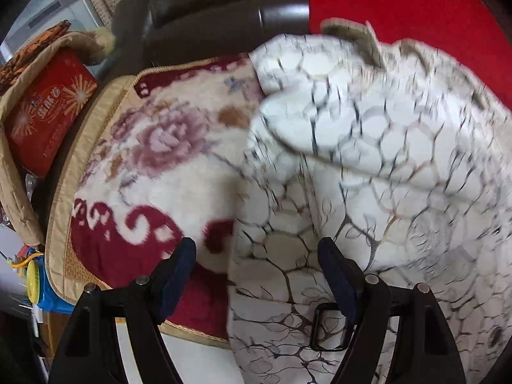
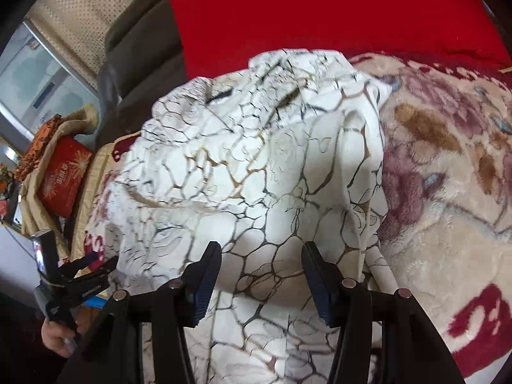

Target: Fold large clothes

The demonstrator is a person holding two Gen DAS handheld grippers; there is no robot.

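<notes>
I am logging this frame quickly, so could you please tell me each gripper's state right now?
Left gripper: open, holding nothing, over the white patterned garment's edge.
Right gripper: open, garment between its fingers, not clamped.

A floral blanket (image 1: 166,147) in cream, pink and maroon covers the seat before me, its gold trim (image 1: 73,172) running along the left edge. A red cushion (image 2: 320,12) leans against the dark sofa back (image 1: 208,3) behind it. At left, a red box (image 1: 51,112) with starbursts sits in tan cloth (image 1: 12,172), a blue-and-yellow toy (image 1: 41,288) below.
</notes>
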